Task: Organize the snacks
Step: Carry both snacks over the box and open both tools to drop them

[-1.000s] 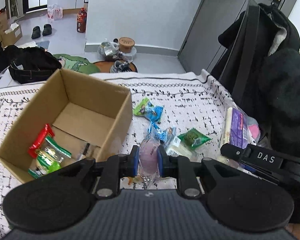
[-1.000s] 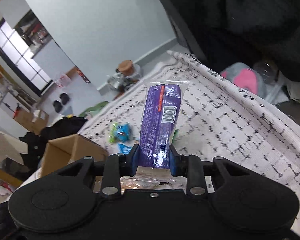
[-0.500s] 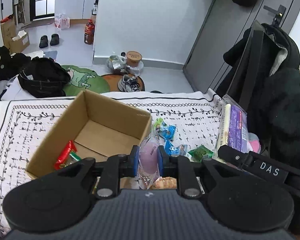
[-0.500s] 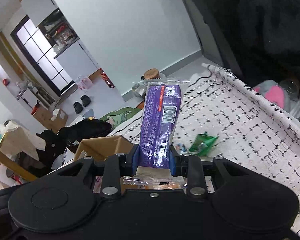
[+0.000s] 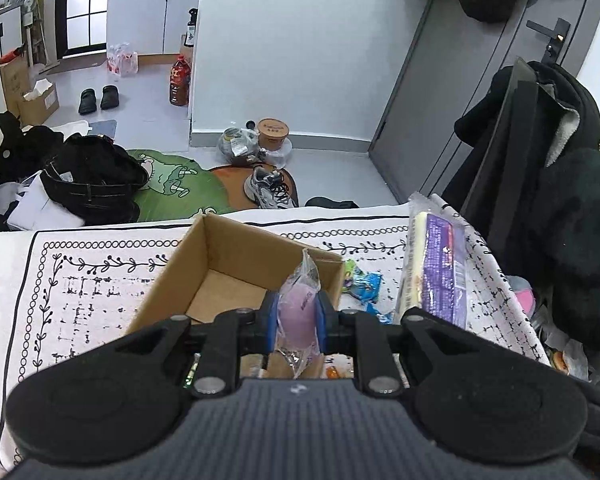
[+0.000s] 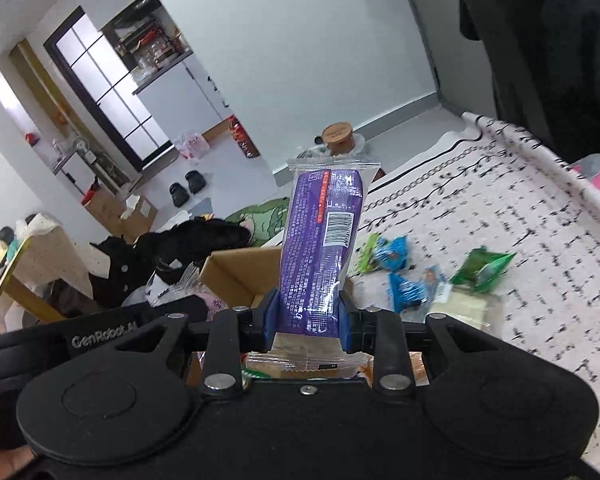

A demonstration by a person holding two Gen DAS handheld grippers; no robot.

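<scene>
1. The left gripper (image 5: 297, 322) has its blue pads pinched nearly together on a soft pink snack in a crinkled clear wrapper (image 5: 298, 312), whose twisted top stands up between the fingers.
2. The right gripper (image 6: 308, 320) is closed partway on a long purple snack pack (image 6: 320, 248): glossy film with a barcode and a crimped clear seal at the top, standing upright between the pads.
3. Just beyond both grippers sits an open brown cardboard box (image 5: 220, 256) of matte corrugated board, with the pink snack in front of its right wall.
4. To the right of the box, small shiny blue packets (image 6: 392, 254) and a green packet (image 6: 482, 266) lie loose on the white cloth with black printed marks (image 6: 520, 216).
5. Flat, clear-wrapped biscuit packs (image 6: 304, 362) lie below the right gripper's fingers.
</scene>
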